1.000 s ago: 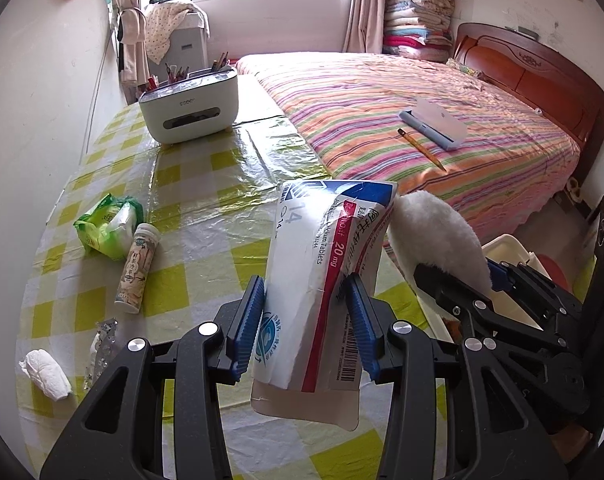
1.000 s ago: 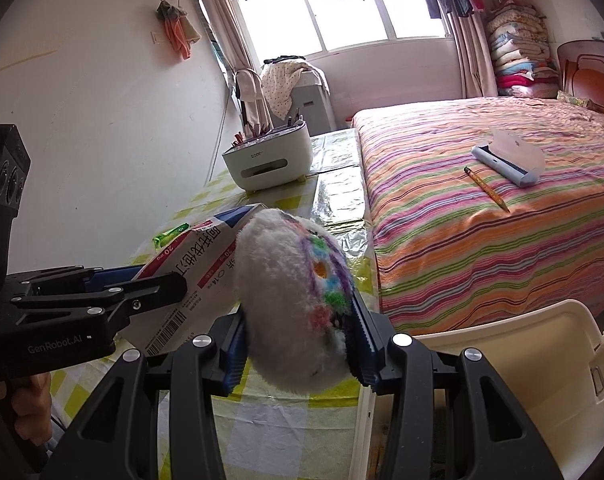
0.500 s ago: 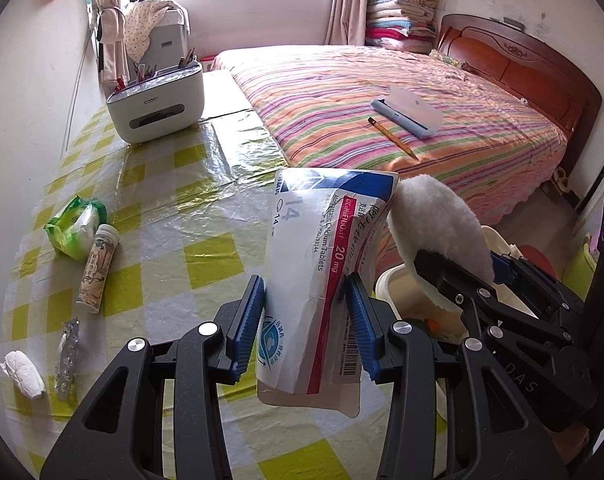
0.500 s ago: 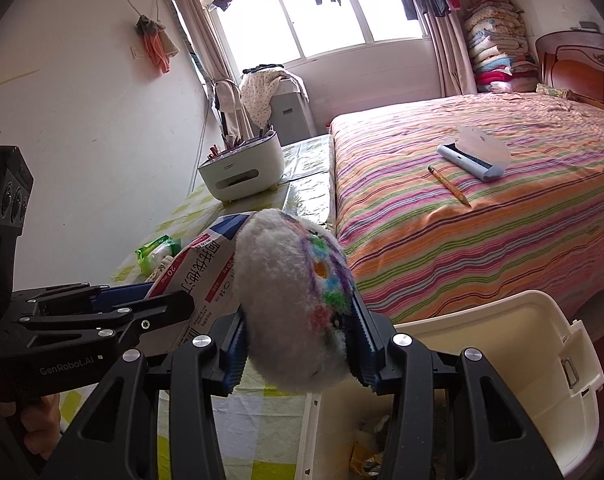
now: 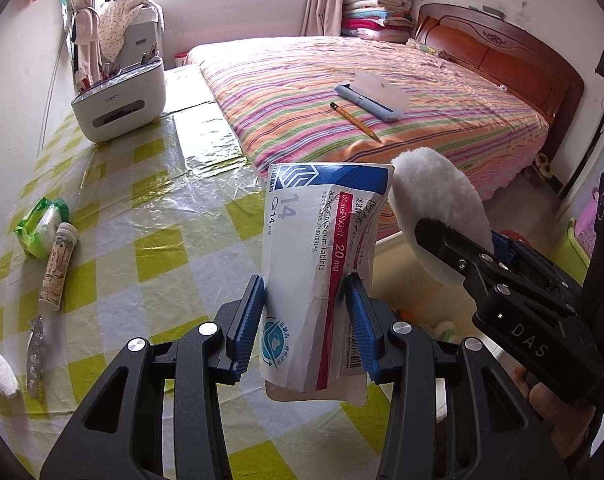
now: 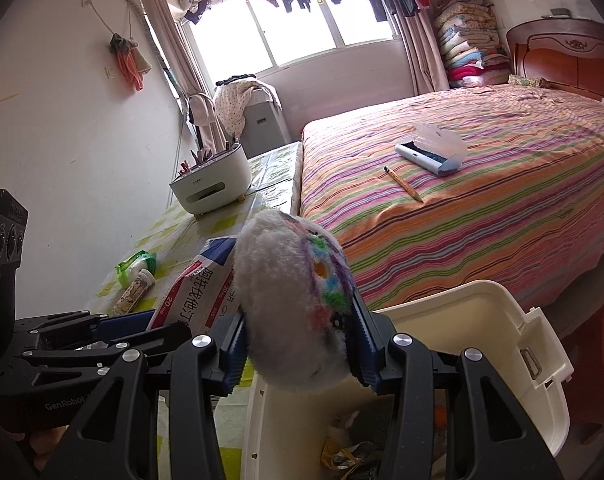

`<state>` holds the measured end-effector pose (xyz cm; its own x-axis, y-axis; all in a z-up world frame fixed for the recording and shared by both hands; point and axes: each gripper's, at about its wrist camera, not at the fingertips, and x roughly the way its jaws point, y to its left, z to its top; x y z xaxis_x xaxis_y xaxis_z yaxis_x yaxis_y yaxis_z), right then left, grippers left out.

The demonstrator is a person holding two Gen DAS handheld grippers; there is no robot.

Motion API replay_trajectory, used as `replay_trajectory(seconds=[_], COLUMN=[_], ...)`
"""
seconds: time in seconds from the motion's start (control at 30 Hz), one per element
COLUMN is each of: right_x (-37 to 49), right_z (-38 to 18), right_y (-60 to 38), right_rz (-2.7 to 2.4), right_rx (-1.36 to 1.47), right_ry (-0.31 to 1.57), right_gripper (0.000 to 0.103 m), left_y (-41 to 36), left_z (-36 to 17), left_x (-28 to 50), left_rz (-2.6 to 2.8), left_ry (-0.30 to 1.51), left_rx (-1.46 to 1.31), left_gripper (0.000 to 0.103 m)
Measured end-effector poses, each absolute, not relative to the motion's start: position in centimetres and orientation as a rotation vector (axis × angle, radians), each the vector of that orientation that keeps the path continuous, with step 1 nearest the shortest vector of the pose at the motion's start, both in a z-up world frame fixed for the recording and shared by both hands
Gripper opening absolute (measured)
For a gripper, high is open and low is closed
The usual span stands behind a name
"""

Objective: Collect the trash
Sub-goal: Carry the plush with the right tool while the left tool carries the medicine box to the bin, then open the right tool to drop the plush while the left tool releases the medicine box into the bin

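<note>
Left gripper, jaws clenched on a crumpled medicine box labelled "20 mg", held upright over the near edge of the desk. Right gripper, jaws clenched on a white fluffy ball with coloured yarn markings, held just beside the box.

Compared with one second ago, both loads remain gripped, but both grippers have shifted toward the cream bin standing beside the desk: in the right wrist view the bin's interior now opens directly beneath the fluffy ball, with crumpled trash visible at its bottom, whereas earlier only a corner showed.

Still on the checked desk cover, unchanged: a green wet-wipe packet, a tablet tube lying just beside it, a foil blister strip and a white paper wad near the left edge, and a white organiser at the far end. A pencil and a pencil case lie on the striped bed.
</note>
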<state>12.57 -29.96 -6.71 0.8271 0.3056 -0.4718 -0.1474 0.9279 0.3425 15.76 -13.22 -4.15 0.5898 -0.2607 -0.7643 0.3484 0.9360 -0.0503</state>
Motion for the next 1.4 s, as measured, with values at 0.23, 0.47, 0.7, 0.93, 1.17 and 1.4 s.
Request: replay_trajectory(seconds=[0.23,0.47,0.7,0.93,1.17,1.4], right_x=[12.5,12.3,12.3,12.5,12.4,12.3], right_z=[-6.7,-6.7,-6.8,-7.3,-7.2,-7.0], right_y=[-30.9,-31.8,-32.6,-33.6,-33.5,-33.5], right_rz=[0.200,0.160,0.114,0.056,0.045,0.046], right_rx=[0.323,0.343,0.364,0.408,0.414,0.414], right_ry=[0.534,0.521,0.518,0.536,0.522,0.518], right_gripper=[0.044,0.045,0.046,0.061,0.071,0.072], left_y=[-14.1,-15.4,-15.8,-15.4,-14.8,-12.8], left_z=[-4.8,-5.9,-5.6,-5.0,-4.7,-3.8], left_x=[15.6,15.2,14.5,14.5,14.8,15.9], left_rz=[-0.382,-0.412,-0.416,-0.376,-0.358,-0.333], left_ry=[0.891,0.901,0.857,0.839,0.845,0.857], left_rx=[0.114,0.144,0.134,0.122,0.100,-0.019], left_gripper=[0.041,0.041,0.082,0.092,0.092,0.092])
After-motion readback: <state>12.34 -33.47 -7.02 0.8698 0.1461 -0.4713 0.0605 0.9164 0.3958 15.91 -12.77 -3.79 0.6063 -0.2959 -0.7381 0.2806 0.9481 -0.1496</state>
